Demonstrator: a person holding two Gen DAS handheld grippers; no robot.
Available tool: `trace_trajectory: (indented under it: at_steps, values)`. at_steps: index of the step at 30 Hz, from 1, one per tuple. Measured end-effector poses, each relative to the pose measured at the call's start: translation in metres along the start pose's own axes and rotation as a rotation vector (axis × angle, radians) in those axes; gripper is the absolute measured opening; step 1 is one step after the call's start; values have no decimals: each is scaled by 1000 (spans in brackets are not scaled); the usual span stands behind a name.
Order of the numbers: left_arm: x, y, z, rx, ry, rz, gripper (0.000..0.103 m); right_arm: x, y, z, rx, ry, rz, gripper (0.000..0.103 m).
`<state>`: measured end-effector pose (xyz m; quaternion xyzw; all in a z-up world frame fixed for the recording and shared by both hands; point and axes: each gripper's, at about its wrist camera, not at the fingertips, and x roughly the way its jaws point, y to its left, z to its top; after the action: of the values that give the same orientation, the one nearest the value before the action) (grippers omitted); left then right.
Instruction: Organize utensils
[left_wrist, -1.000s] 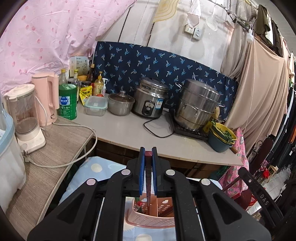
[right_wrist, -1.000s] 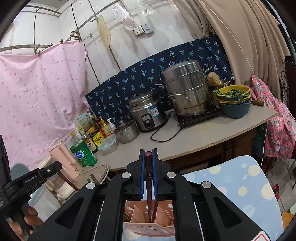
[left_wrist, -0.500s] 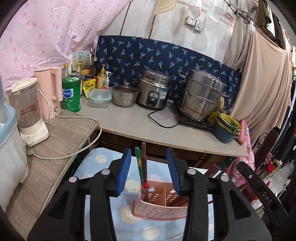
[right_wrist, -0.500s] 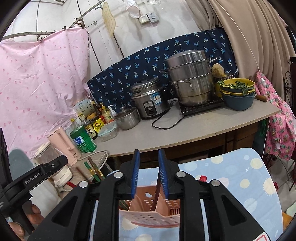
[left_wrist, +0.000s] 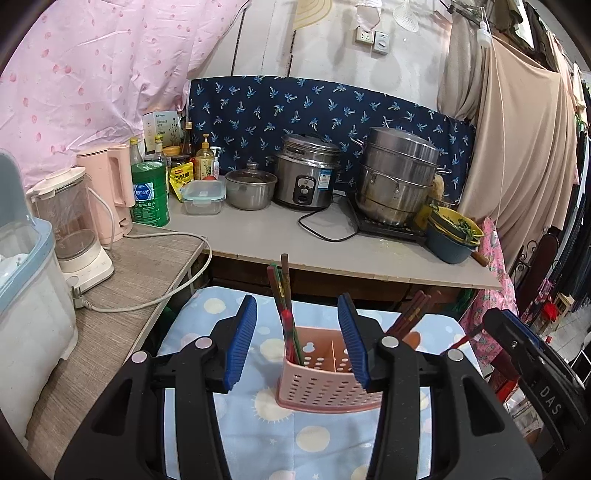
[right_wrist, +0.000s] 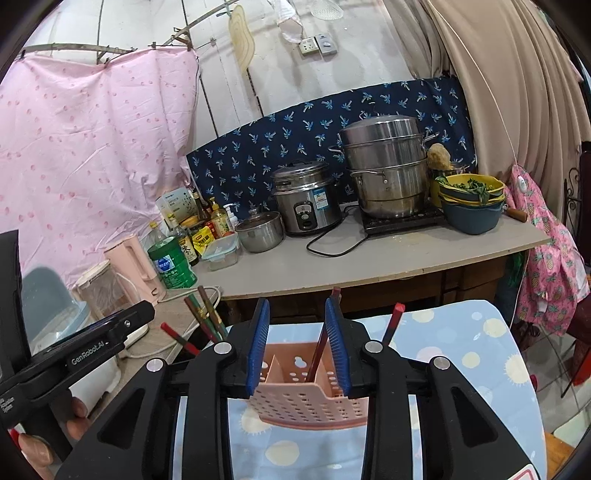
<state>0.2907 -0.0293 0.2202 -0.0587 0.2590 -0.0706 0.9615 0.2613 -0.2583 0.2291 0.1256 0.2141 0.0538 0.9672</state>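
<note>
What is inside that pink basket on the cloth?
The pink basket holds upright chopsticks in its left compartment and more toward the right. Dividers show; the wall hides the chopsticks' lower ends and the floor.

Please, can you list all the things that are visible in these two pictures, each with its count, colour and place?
utensil holder: one, pink, perforated, on the blue cloth
chopsticks: several, red, brown and green, standing in the holder
cloth: one, light blue with pale dots, under the holder
steamer pot: one, steel, on the counter at the right
rice cooker: one, steel, counter middle
small pot: one, steel, left of the cooker
plastic box: one, clear, left of the small pot
green bottle: one, beside the kettle
kettle: one, pink, left shelf
blender: one, white, left shelf
bowls: stacked, yellow and blue, counter's right end
left gripper: black with blue pads, jaws opening, gripping nothing
right gripper: same, jaws opening, gripping nothing
</note>
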Motion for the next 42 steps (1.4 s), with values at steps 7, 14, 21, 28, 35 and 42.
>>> trace_trajectory:
  at_steps: [7, 14, 21, 28, 35, 42]
  values:
    - [-17, -5, -12, 18, 8, -3, 45, -23, 1, -14, -13, 11, -6, 31]
    - [-28, -9, -25, 31, 14, -1, 49, -38, -1, -29, -14, 27, -15, 31]
    - [-35, -11, -42, 45, 32, 9, 55, -47, -3, -45, -34, 49, -41, 32]
    - [-39, -7, -60, 55, 54, 32, 62, -48, -6, -65, -53, 95, -67, 35]
    - [-35, 1, -77, 64, 86, 61, 65, -45, -8, -81, -80, 146, -100, 48]
    - [-22, 8, -93, 67, 130, 109, 70, -37, -13, -96, -90, 189, -120, 60]
